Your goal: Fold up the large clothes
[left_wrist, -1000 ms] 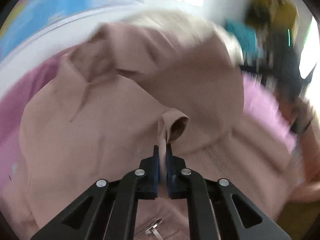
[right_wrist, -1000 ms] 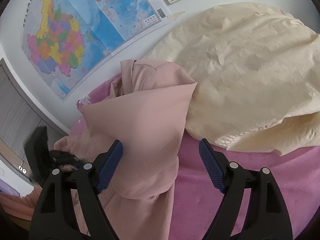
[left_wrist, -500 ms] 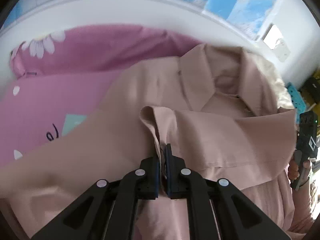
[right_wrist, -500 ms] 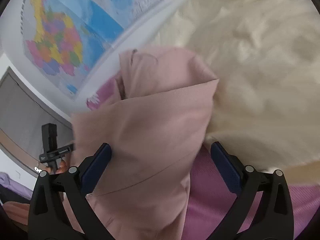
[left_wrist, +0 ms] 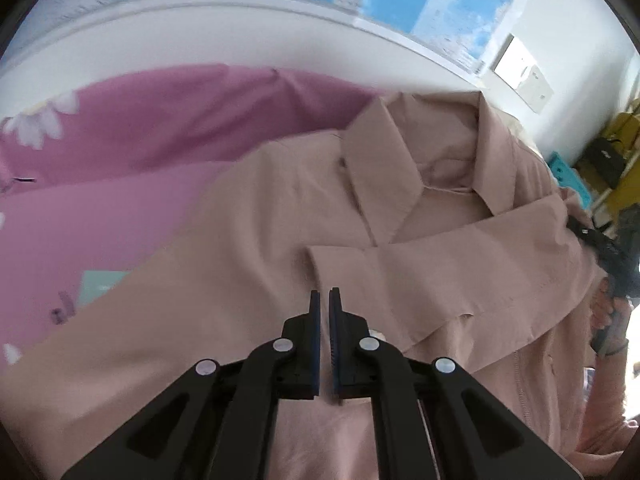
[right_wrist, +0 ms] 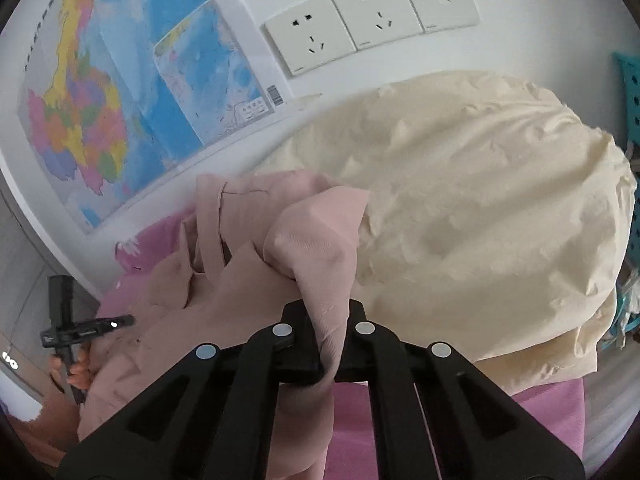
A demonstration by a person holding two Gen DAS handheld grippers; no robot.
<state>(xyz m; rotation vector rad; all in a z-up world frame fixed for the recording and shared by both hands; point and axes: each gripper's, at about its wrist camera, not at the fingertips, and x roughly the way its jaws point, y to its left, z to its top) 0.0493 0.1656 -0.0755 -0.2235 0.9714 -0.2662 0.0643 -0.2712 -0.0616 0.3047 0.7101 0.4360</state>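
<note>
I am looking across a pink sheet (left_wrist: 120,216) with white daisies and a teal patch whose print is too blurred to read. The shirt (left_wrist: 248,280) is lying spread on the bed, collar toward the wall, one sleeve folded across its chest. My left gripper (left_wrist: 323,300) is hovering just above that sleeve's cuff, jaws closed with only a slit between them and no cloth in it. Further right, my right gripper (right_wrist: 320,320) is pinching a bunched fold of the shirt, its jaws clamped on the fabric, which is hanging down through them. Left of it, a map (right_wrist: 100,100) is hanging on the wall; its lettering and barcode label are too small to read. Sockets (right_wrist: 360,20) are sitting above a cream quilt (right_wrist: 480,220) piled right of the shirt.
</note>
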